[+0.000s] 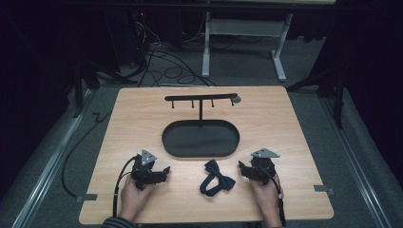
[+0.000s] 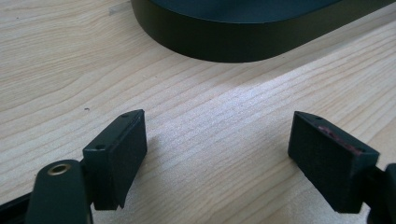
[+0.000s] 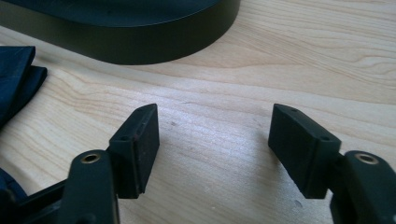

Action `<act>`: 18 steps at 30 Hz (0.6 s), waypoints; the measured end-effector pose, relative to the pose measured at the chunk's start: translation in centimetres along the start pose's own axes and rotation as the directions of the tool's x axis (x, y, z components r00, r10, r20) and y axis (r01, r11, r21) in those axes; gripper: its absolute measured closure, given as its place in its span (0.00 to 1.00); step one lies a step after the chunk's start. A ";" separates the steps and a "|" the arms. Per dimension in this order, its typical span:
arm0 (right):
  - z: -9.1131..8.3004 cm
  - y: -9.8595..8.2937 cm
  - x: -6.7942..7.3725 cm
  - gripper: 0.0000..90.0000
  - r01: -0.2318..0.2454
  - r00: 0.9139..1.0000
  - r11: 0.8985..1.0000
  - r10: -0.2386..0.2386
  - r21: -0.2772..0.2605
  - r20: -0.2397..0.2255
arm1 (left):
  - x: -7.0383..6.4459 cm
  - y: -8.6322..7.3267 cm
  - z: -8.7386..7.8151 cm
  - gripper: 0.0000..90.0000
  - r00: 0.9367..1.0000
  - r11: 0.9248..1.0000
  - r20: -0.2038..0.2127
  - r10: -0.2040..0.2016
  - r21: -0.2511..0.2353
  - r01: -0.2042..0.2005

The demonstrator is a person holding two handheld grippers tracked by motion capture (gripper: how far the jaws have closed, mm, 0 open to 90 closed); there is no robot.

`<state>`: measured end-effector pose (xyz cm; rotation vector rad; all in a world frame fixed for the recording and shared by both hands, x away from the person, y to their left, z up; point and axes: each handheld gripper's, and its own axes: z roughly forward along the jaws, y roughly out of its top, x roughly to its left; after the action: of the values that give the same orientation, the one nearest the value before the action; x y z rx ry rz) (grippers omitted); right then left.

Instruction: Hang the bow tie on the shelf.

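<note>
A dark navy bow tie point(image 1: 215, 179) lies on the wooden table point(image 1: 142, 114) near the front, between my two grippers. My left gripper point(image 1: 163, 170) rests at the front left, open, its jaws spread over bare wood point(image 2: 217, 140). My right gripper point(image 1: 242, 166) sits just right of the bow tie, open as well point(image 3: 214, 140), with nothing between its fingers. An edge of the bow tie point(image 3: 16, 77) shows at the left of the right gripper view. Behind stands a black stand with an oval tray base point(image 1: 200, 139) and a T-shaped hook bar point(image 1: 201, 98).
The oval tray's dark wall point(image 2: 224, 39) lies close ahead of the left gripper and also ahead of the right gripper point(image 3: 126, 39). Beyond the table are floor cables point(image 1: 166, 66) and a white table frame point(image 1: 244, 42). Small brackets sit at the table's front corners point(image 1: 324, 189).
</note>
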<state>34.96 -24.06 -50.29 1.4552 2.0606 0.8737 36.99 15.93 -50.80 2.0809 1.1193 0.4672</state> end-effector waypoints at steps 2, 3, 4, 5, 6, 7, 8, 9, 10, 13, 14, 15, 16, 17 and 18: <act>0.0 0.0 0.0 0.37 0.003 1.000 1.000 -0.003 0.001 -0.003 | 0.0 0.0 0.0 0.22 1.000 1.000 -0.001 0.000 0.000 0.000; 0.0 0.0 0.0 0.36 0.004 1.000 1.000 -0.004 0.001 -0.005 | 0.0 0.0 0.0 0.22 1.000 1.000 -0.001 0.000 0.000 0.000; 0.0 0.0 0.0 0.36 0.004 1.000 1.000 -0.004 0.001 -0.007 | 0.0 0.0 0.0 0.22 1.000 1.000 -0.001 0.000 0.000 0.000; 0.0 0.0 0.0 0.36 0.005 1.000 1.000 -0.005 0.002 -0.008 | 0.0 0.0 0.0 0.22 1.000 1.000 -0.001 0.000 0.000 0.000; 0.0 0.0 0.0 0.36 0.006 1.000 1.000 -0.006 0.002 -0.009 | 0.0 0.0 0.0 0.22 1.000 1.000 -0.001 -0.001 0.000 0.001; 0.0 0.0 0.0 0.36 0.008 1.000 1.000 -0.008 0.003 -0.011 | 0.0 0.0 0.0 0.22 1.000 1.000 -0.002 -0.001 0.000 0.001; 0.0 0.0 0.0 0.35 0.013 1.000 1.000 -0.013 0.003 -0.013 | 0.0 0.0 0.0 0.22 1.000 1.000 -0.002 -0.001 0.000 0.001; 0.0 0.0 0.1 0.35 0.013 1.000 1.000 -0.013 0.004 -0.015 | 0.0 0.0 0.0 0.22 1.000 1.000 -0.002 -0.001 0.000 0.001; 0.0 0.0 0.1 0.35 0.014 1.000 1.000 -0.014 0.004 -0.016 | 0.0 0.0 0.0 0.22 1.000 1.000 -0.003 -0.001 0.000 0.001; 0.0 0.0 0.1 0.35 0.018 1.000 1.000 -0.018 0.003 -0.019 | 0.0 0.0 0.0 0.22 1.000 1.000 -0.003 -0.001 0.000 0.001; 0.0 0.0 0.1 0.35 0.019 1.000 1.000 -0.019 0.003 -0.021 | 0.0 0.0 0.0 0.22 1.000 1.000 -0.003 -0.001 0.001 0.001; 0.0 0.0 0.1 0.35 0.019 1.000 1.000 -0.019 0.003 -0.021 | 0.0 0.0 0.0 0.22 1.000 1.000 -0.003 -0.001 0.001 0.001; 0.0 0.0 0.1 0.35 0.019 1.000 1.000 -0.019 0.003 -0.022 | 0.0 0.0 0.0 0.22 1.000 1.000 -0.003 -0.001 0.001 0.001; 0.0 0.0 0.1 0.35 0.019 1.000 1.000 -0.019 0.003 -0.022 | 0.0 0.0 0.0 0.22 1.000 1.000 -0.003 -0.001 0.000 0.001; 0.0 0.0 0.1 0.36 0.018 1.000 1.000 -0.018 0.003 -0.022 | 0.0 0.0 0.0 0.22 1.000 1.000 -0.003 -0.001 0.000 0.001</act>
<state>34.93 -23.96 -50.29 1.4326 2.0889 0.8829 37.01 15.90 -50.80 2.0805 1.1224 0.4696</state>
